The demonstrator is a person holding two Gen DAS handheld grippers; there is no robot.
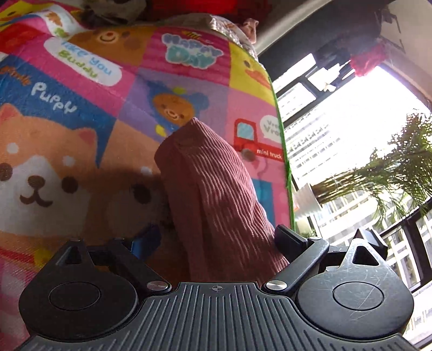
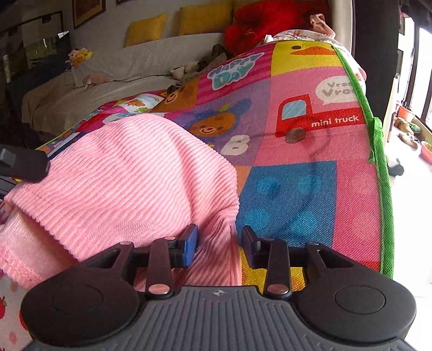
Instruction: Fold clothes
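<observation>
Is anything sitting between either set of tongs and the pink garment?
Nothing visible. The pink ribbed garment already lies between the right tongs and the left tongs, over the cartoon play mat.

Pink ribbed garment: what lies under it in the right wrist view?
Under the pink ribbed garment lies the cartoon play mat, its blue square and number 8 showing beside the cloth. Whatever the mat shows beneath the garment itself is covered.

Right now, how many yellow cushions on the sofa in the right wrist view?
2. One yellow cushion leans against the sofa backrest at upper left; the second sits just to its right, beside the red fabric pile. That pile may hide more.
</observation>
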